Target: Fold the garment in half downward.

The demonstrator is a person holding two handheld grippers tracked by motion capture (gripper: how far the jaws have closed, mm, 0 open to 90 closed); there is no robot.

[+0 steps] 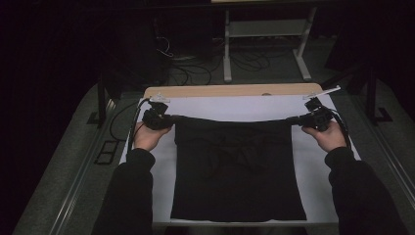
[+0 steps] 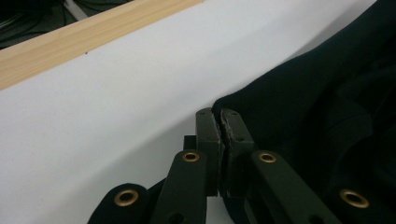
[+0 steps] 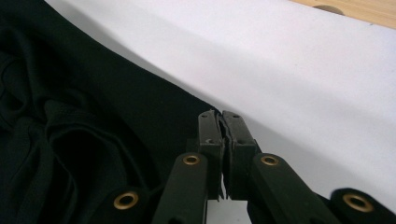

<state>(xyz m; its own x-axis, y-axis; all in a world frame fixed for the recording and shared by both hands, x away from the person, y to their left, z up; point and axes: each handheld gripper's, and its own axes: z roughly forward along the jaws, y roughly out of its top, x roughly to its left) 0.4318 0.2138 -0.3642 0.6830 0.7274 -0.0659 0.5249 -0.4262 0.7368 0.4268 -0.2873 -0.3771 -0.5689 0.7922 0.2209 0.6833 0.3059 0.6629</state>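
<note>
A black garment (image 1: 237, 169) lies spread on the white sheet (image 1: 235, 107) over the table. Its far edge is lifted and pulled taut between the two grippers. My left gripper (image 1: 164, 119) is shut on the garment's far left corner; in the left gripper view the jaws (image 2: 220, 116) pinch the black cloth (image 2: 299, 107). My right gripper (image 1: 303, 119) is shut on the far right corner; in the right gripper view the closed jaws (image 3: 221, 116) clamp the fabric (image 3: 93, 121). The middle of the garment is rumpled into folds.
A wooden table edge (image 1: 230, 90) runs along the far side, seen too as a wooden strip (image 2: 70, 39). Beyond it stand a white metal rack (image 1: 266, 39) and cables (image 1: 186, 68) on the floor. Black frame posts (image 1: 102, 105) flank the table.
</note>
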